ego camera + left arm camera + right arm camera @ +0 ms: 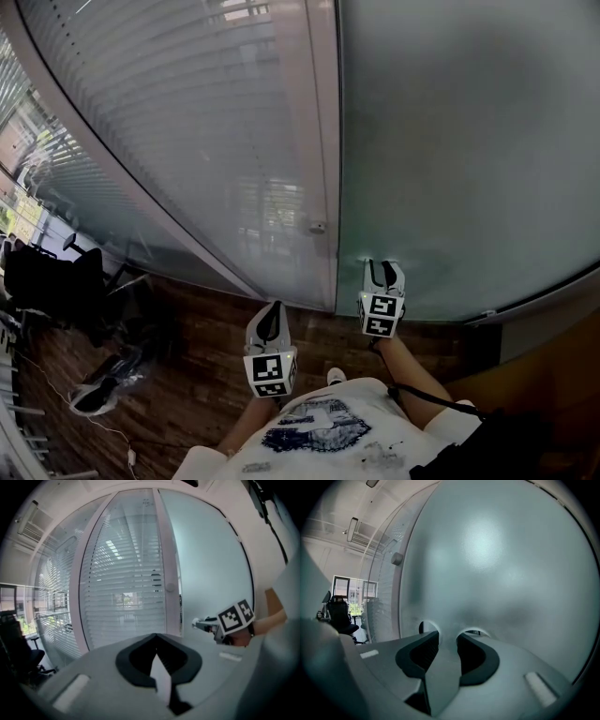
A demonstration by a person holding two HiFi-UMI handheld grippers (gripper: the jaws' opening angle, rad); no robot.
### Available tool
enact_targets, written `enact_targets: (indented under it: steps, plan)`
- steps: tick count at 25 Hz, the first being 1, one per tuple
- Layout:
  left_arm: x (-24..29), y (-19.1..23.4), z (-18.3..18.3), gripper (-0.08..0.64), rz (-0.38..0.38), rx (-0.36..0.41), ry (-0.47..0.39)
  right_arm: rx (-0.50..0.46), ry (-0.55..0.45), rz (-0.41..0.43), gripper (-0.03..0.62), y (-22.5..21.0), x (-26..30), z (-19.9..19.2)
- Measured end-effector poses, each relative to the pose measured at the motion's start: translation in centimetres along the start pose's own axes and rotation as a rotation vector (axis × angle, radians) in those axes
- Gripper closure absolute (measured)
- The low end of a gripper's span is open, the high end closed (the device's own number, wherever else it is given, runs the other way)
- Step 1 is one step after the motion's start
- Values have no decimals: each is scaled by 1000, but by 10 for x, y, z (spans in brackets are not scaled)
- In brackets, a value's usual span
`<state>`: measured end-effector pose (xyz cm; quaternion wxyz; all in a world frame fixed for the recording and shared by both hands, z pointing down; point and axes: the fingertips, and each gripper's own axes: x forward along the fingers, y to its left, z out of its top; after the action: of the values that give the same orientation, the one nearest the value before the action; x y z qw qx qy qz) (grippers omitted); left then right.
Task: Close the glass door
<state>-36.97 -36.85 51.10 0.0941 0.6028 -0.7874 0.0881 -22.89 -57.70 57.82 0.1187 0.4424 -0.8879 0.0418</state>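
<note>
Glass door, frosted, fills the head view from 12 to 3 o'clock, and its left edge meets the pale frame post. Your right forearm is bare and stretched forward from 5 o'clock. It holds the right gripper nearly level, nose to the pane. In the right gripper view its jaws stand apart with nothing between them, and the tips seem to touch the frosted glass low down, though contact is hard to confirm. The door is dead ahead of that gripper at 12 o'clock, and the post lies at its 10 o'clock. Your left arm is tucked closer to the body, with the left gripper at 8 o'clock of the right one, back from the glass and over the wooden floor. Its jaws are clenched together on nothing. From the left gripper the door sits at 1 o'clock, the post at 12, and the slatted blind panel at 11. A small lock knob sits on the post. A black office chair stands at 9 o'clock, well apart.
</note>
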Motion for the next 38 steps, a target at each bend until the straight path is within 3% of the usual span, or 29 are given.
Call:
enact_targets:
  steps: [38]
  plan:
    - [30, 2, 1, 557, 5, -5, 20, -9, -29, 7, 468, -10, 28, 18]
